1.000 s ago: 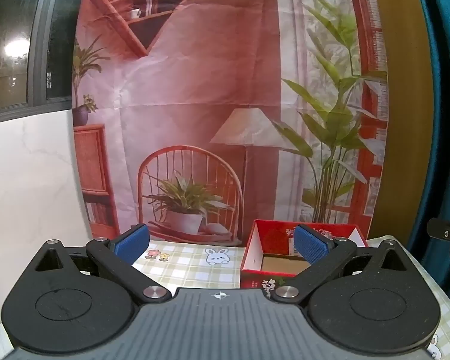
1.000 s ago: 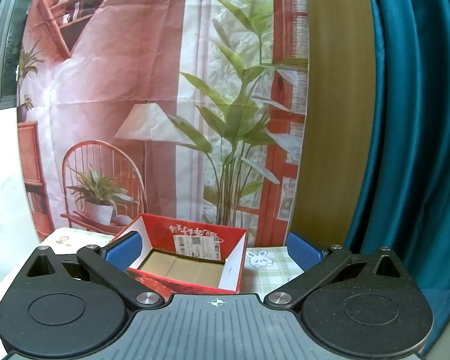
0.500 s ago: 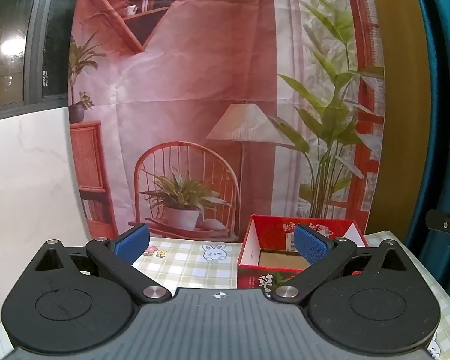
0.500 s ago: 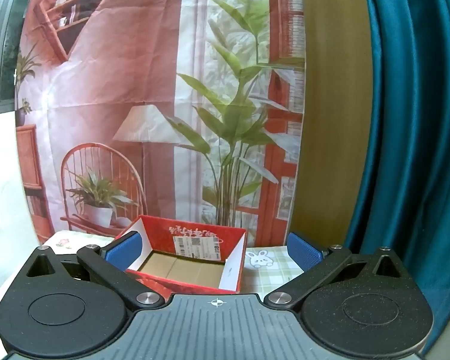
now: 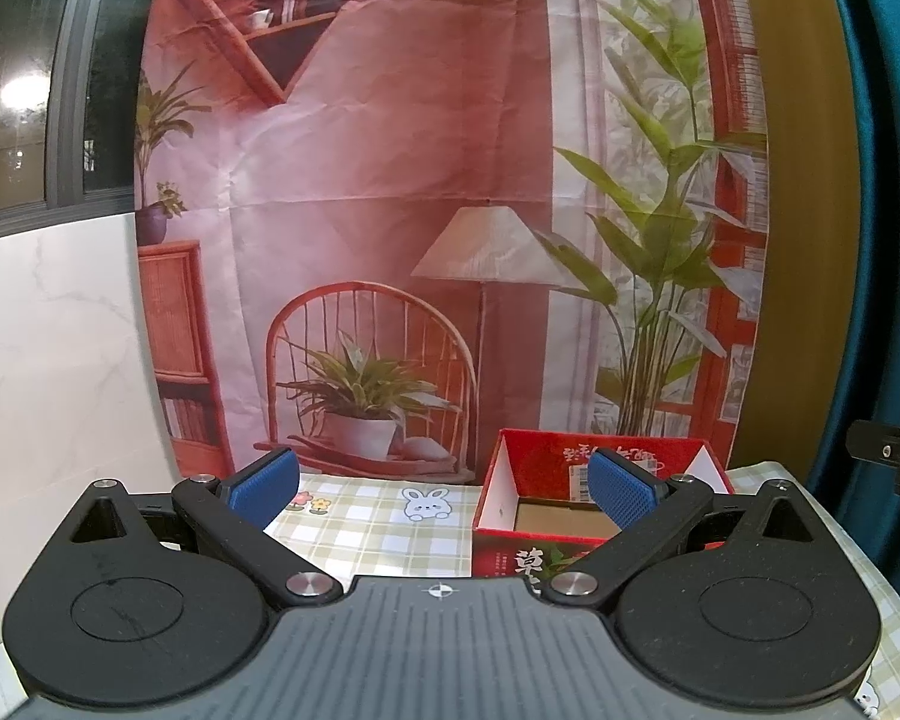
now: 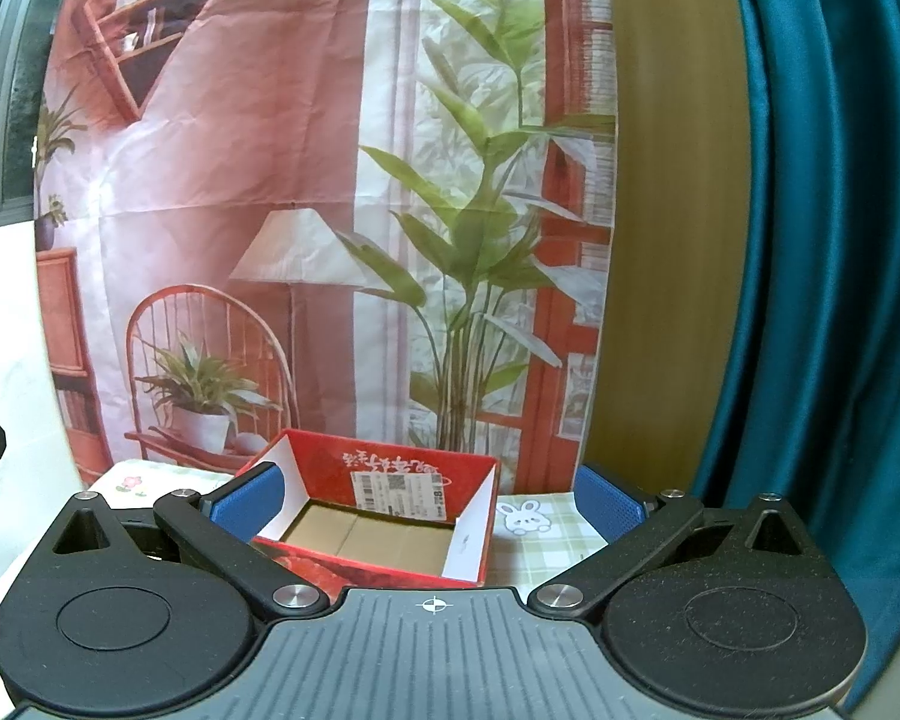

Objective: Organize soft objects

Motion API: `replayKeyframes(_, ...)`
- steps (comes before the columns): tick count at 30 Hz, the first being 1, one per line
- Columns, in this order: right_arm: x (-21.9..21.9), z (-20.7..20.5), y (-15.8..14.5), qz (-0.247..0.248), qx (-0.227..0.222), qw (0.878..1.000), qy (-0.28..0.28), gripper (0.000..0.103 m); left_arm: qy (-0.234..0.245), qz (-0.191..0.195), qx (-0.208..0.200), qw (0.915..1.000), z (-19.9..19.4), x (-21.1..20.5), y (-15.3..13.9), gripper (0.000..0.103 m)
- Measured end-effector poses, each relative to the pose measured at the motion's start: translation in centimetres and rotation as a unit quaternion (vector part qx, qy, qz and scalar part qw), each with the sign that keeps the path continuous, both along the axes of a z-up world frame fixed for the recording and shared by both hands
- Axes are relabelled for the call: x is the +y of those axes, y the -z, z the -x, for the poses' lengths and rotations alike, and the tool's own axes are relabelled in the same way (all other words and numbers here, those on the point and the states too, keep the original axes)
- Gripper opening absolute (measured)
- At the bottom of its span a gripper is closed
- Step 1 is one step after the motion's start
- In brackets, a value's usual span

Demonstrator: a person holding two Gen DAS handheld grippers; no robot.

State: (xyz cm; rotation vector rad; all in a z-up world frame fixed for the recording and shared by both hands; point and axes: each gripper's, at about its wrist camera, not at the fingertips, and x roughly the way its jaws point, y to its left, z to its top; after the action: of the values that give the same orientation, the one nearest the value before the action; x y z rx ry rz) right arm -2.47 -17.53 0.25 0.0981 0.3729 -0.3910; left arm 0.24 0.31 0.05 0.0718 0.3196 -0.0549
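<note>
A red cardboard box [image 6: 390, 480] with white inner flaps and a brown bottom stands open and empty at the back of the table. It also shows in the left wrist view [image 5: 546, 468], to the right. My left gripper [image 5: 444, 489] is open and empty, held above the checked tablecloth [image 5: 366, 522]. My right gripper [image 6: 426, 501] is open and empty, just in front of the box. No soft object is in view.
A printed backdrop [image 5: 420, 210] of a room hangs behind the table. A teal curtain [image 6: 810, 240] hangs at the right. A white marble wall [image 5: 48, 330] is at the left. The other gripper's black edge [image 5: 888, 456] shows at far right.
The left wrist view has shifted a little: the box and tablecloth sit lower and farther left in frame. The right wrist view is almost unchanged. Both grippers stay open.
</note>
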Motion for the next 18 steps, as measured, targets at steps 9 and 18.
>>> replayKeyframes(9, 1.2, -0.1, -0.2, 0.005, 0.001, 1.000, -0.005, 0.103, 0.003, 0.001, -0.001, 1.0000, 0.0, -0.2, 0.1, 0.103)
replayKeyframes(18, 1.3, -0.2, -0.1, -0.001, -0.001, 1.000, -0.005, 0.103, 0.005, 0.008, -0.003, 1.0000, 0.1, 0.0, 0.1, 0.103)
